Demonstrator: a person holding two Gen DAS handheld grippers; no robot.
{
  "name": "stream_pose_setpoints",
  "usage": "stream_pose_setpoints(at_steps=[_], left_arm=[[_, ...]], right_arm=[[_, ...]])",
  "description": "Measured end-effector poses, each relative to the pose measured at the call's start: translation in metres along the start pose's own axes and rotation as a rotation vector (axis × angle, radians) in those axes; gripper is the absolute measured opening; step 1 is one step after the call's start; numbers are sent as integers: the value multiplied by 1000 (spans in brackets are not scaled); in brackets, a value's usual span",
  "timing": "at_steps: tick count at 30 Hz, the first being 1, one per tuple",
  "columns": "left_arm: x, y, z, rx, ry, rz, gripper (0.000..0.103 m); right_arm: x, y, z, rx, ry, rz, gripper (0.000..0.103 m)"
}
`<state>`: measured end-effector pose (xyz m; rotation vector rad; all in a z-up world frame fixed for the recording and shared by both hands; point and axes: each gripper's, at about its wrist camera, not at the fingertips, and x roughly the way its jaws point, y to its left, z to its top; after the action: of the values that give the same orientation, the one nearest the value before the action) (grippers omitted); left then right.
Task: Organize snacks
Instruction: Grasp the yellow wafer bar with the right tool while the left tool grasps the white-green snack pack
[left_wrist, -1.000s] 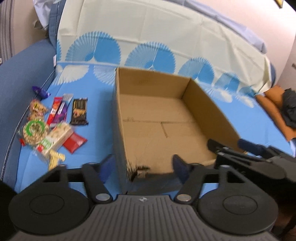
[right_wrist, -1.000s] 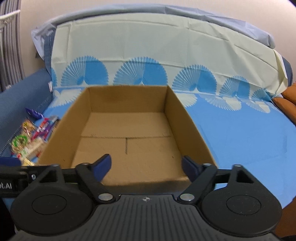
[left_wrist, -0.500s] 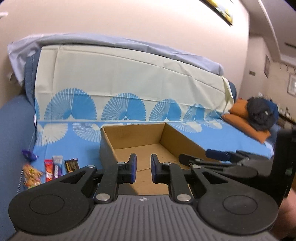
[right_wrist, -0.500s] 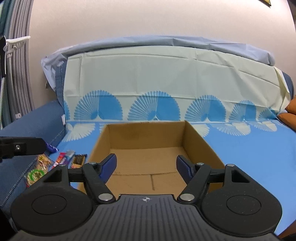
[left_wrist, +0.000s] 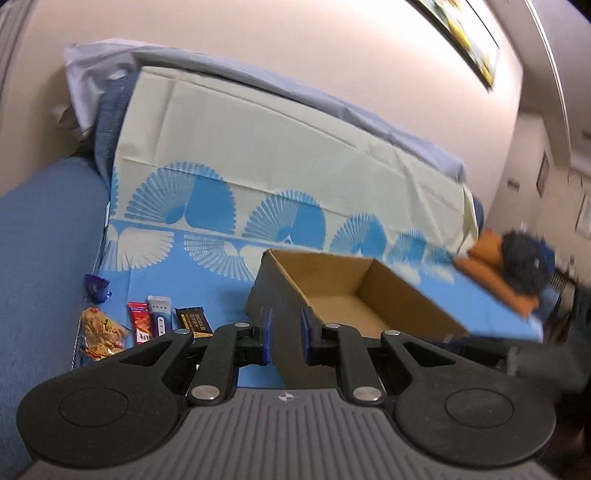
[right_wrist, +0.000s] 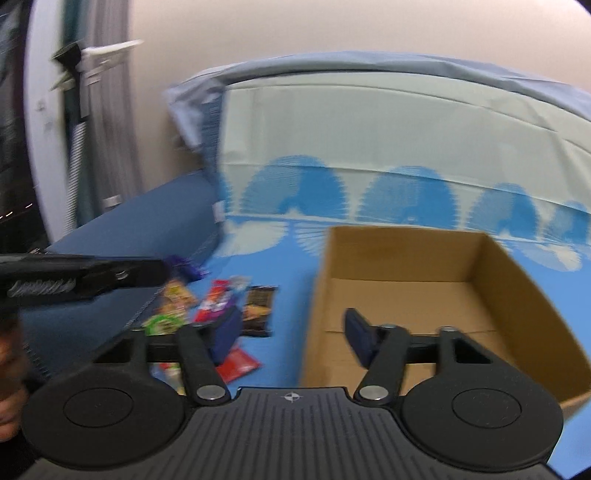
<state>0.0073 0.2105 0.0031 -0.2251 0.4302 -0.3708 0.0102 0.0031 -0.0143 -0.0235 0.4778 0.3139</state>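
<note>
An open cardboard box (left_wrist: 343, 295) (right_wrist: 406, 280) stands empty on the blue sheet. Left of it lie loose snacks: a dark chocolate bar (left_wrist: 192, 321) (right_wrist: 260, 306), a red bar (left_wrist: 139, 323), a white-and-blue bar (left_wrist: 160, 315), a yellow snack bag (left_wrist: 100, 332), a purple candy (left_wrist: 96, 288), a green round pack (right_wrist: 164, 323) and a red packet (right_wrist: 238, 363). My left gripper (left_wrist: 285, 334) is shut on nothing, hovering in front of the box's near left corner. My right gripper (right_wrist: 293, 336) is closing with nothing between its pads, over the gap between snacks and box.
A blue sofa armrest (left_wrist: 44, 240) borders the snacks on the left. The fan-patterned cover (left_wrist: 277, 166) rises behind the box. An orange cushion with a dark garment (left_wrist: 524, 266) lies at the far right. My left gripper (right_wrist: 155, 273) reaches in from the left, a hand (right_wrist: 7, 369) below it.
The left gripper went from open to shut. Both views pulled back from the box and swung left toward the snacks. The right jaws have narrowed.
</note>
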Motion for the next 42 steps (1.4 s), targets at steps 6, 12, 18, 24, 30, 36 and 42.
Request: stream_pose_setpoints(at_steps=[6, 12, 18, 24, 30, 36, 42], left_arm=[[12, 15, -11, -29, 19, 45, 17], [33, 50, -49, -87, 89, 124, 17], [39, 84, -57, -205, 103, 157, 17], [51, 83, -60, -188, 155, 199, 18], [69, 87, -66, -179, 211, 266, 39], [85, 88, -69, -180, 249, 283, 65], [96, 73, -72, -78, 276, 291, 80]], right_arm=[[17, 38, -11, -78, 50, 98, 43], [35, 61, -31, -111, 105, 130, 43], [65, 73, -49, -94, 172, 161, 44], [102, 75, -68, -55, 280, 170, 49], [119, 78, -79, -47, 338, 234, 58], [126, 84, -85, -100, 379, 254, 60], [126, 78, -86, -134, 395, 217, 23]])
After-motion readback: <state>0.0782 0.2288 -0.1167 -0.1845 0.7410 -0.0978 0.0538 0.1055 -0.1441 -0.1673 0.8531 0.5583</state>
